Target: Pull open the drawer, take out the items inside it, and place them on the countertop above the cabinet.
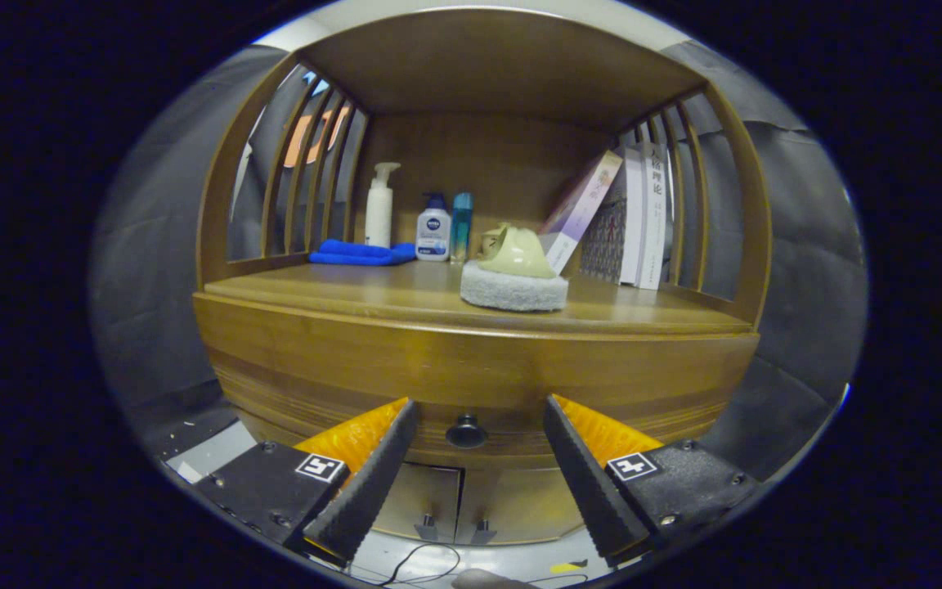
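One wooden cabinet (471, 360) with a curved, glossy front faces the gripper (479, 413), whose two ridged, wedge-shaped fingers stand wide apart and hold nothing. One round dark drawer knob (466, 430) sits between the fingertips, just beyond them and touching neither; the drawer (471, 393) is closed. Below it are two small cabinet doors (455, 503).

On the smooth wooden tabletop (340, 290) above, under a slatted hutch, one scrubbing pad with a pale green moulded handle (513, 278) lies at 12 o'clock from the knob, its base thick, round and fibrous. Behind it, toward 11 o'clock, stand three bottles: one tall white pump bottle (379, 204), one squat white bottle with a blue cap (433, 227), one slim teal bottle (461, 227). One folded blue cloth (361, 253) lies soft and flat by the pump bottle. At 1 o'clock, several books (630, 217) stand, one leaning.
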{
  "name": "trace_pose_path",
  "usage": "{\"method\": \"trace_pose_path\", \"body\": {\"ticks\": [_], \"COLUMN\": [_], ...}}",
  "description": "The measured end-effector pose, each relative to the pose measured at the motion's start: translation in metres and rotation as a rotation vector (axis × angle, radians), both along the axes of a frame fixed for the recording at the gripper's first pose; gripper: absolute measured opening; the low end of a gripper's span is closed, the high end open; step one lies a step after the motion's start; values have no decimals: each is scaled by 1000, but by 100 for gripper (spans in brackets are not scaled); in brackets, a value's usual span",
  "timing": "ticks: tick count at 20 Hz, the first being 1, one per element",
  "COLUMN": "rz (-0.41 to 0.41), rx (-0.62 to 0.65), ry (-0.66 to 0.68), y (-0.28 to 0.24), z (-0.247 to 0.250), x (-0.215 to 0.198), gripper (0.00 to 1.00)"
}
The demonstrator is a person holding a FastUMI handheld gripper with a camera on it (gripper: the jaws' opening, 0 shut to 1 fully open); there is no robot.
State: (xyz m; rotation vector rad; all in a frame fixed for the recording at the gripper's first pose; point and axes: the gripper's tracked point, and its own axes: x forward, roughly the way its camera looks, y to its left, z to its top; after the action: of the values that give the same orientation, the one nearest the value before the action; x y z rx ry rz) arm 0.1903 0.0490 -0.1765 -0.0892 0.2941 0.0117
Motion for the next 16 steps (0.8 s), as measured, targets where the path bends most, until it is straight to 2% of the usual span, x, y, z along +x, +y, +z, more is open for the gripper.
{"method": "trace_pose_path", "body": {"ticks": [2, 9, 12, 16], "rz": [-1, 56, 62, 65], "rx": [-11, 75, 57, 121], "ry": [-16, -80, -151, -218], "y": [-3, -11, -29, -54], "z": [18, 100, 141, 177], "x": [-21, -123, -162, -204], "gripper": [100, 100, 100, 100]}}
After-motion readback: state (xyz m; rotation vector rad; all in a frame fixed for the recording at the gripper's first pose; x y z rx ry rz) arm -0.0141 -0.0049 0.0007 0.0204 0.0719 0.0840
